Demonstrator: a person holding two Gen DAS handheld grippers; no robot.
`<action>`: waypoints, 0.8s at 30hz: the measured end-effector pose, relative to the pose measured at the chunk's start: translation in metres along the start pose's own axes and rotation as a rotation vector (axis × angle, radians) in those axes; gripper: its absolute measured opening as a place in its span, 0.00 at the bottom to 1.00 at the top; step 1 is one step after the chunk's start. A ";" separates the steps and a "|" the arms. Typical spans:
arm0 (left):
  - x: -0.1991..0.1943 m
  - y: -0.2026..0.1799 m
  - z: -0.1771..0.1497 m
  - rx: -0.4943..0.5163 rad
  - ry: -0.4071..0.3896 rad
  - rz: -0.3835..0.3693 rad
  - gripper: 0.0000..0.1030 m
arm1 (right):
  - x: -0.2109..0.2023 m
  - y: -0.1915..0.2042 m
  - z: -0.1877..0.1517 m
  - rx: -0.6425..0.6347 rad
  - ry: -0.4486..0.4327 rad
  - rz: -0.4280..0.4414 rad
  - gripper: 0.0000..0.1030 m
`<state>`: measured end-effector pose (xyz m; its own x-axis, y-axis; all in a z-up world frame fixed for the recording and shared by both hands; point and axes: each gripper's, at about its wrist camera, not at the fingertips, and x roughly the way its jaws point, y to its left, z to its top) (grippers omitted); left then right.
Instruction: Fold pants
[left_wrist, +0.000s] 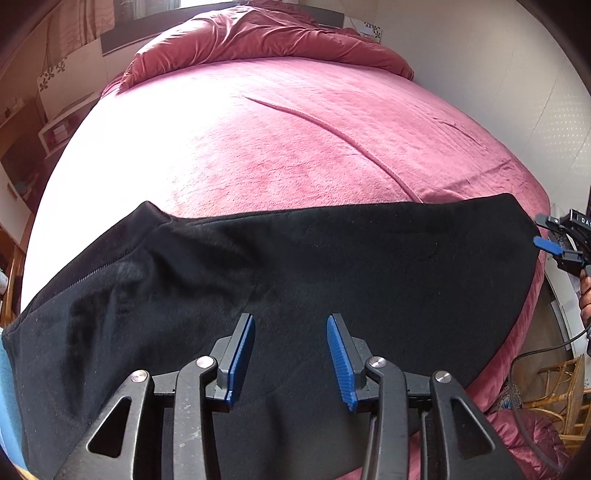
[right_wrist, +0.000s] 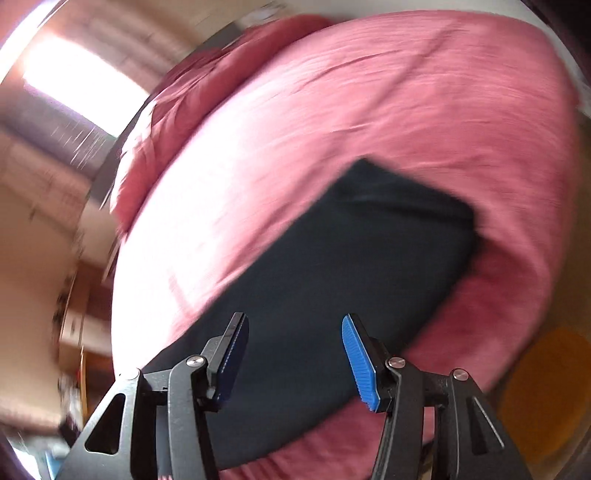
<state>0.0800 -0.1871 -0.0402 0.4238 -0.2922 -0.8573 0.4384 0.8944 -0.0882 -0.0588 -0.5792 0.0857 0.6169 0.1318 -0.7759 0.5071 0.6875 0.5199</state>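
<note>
Black pants (left_wrist: 295, 266) lie flat across the near edge of a pink bed (left_wrist: 258, 140), folded lengthwise, with a zipper at the left end. My left gripper (left_wrist: 290, 325) is open and empty, hovering over the pants' near middle. My right gripper (right_wrist: 294, 326) is open and empty above the pants (right_wrist: 332, 266); that view is blurred by motion. The right gripper also shows in the left wrist view (left_wrist: 550, 236), at the pants' right end, apart from the cloth.
A crumpled red duvet (left_wrist: 258, 40) lies at the head of the bed. Shelves and furniture (left_wrist: 22, 155) stand at the left. A wicker chair (left_wrist: 561, 402) and a cable (left_wrist: 532, 354) are at the right, beside a white wall (left_wrist: 498, 74).
</note>
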 end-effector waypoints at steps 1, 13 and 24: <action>0.002 0.000 0.003 0.001 0.006 -0.006 0.40 | 0.009 0.016 -0.002 -0.048 0.021 0.007 0.43; 0.033 0.008 0.033 -0.067 0.048 0.005 0.40 | 0.100 0.117 -0.021 -0.339 0.180 -0.004 0.14; 0.054 0.025 0.027 -0.099 0.087 0.045 0.40 | 0.004 -0.025 -0.005 0.156 -0.073 0.077 0.15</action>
<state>0.1354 -0.1896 -0.0746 0.3692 -0.2249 -0.9017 0.3388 0.9361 -0.0948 -0.0721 -0.5924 0.0674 0.6966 0.1241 -0.7067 0.5400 0.5578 0.6302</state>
